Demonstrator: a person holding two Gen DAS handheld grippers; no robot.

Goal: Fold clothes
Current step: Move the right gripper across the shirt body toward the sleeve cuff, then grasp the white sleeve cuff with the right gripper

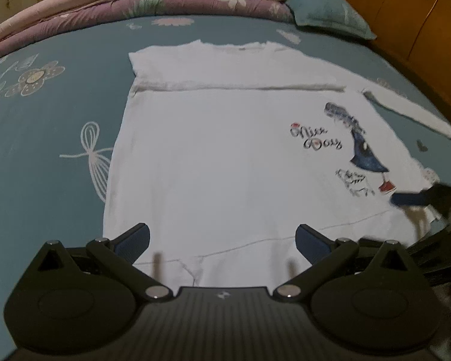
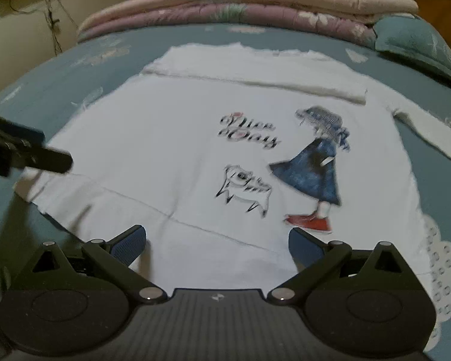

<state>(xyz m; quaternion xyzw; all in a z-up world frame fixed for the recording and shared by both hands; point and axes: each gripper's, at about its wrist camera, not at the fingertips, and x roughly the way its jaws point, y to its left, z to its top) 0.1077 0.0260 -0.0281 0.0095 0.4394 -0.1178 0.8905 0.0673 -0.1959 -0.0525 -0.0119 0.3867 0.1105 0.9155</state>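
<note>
Left gripper [image 1: 222,242] agape over white shirt [image 1: 213,156], print "Nice Day" [image 2: 248,135].

A teal bedsheet [image 1: 45,180] printed with pale flowers covered the bed. Folded pink and purple quilts [image 2: 240,3] lay stacked at the far edge, beside a teal pillow [image 1: 327,15] and a wooden headboard [image 1: 421,24] at far right.

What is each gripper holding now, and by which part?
Nothing. The left gripper and the right gripper are both open above the white shirt.
</note>
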